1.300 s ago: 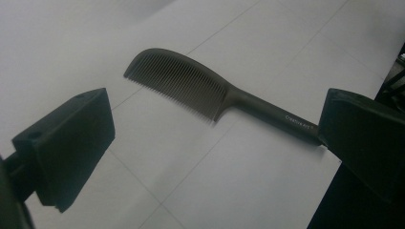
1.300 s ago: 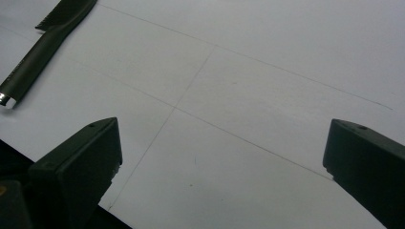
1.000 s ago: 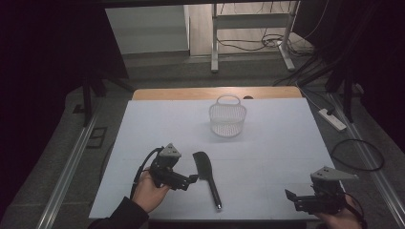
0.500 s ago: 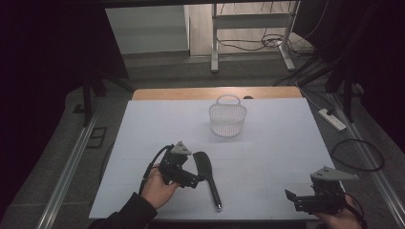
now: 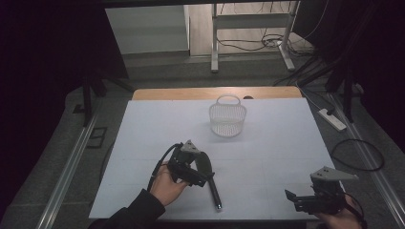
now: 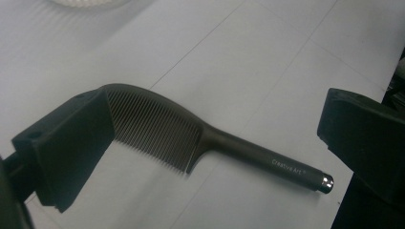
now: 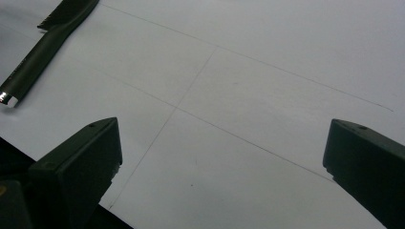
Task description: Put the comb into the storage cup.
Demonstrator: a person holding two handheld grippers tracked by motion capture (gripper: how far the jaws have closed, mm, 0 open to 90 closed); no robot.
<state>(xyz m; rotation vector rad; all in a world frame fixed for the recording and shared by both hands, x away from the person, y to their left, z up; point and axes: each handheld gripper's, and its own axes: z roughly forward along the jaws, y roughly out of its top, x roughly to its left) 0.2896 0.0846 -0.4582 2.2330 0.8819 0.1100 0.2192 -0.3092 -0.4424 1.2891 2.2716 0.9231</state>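
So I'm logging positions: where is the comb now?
The comb lies flat on the white table, left of centre in the high view, between the open left gripper's jaws, nearer than the basket.

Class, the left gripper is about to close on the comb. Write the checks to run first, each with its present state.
1. Left gripper jaws open: ok.
2. Comb between the jaws: ok.
3. Comb lying flat on the table: ok.
4. One jaw overlaps the comb's head; contact: cannot tell.
5. Right gripper open and apart from the comb: ok.
6. Basket upright, away from the comb: ok.
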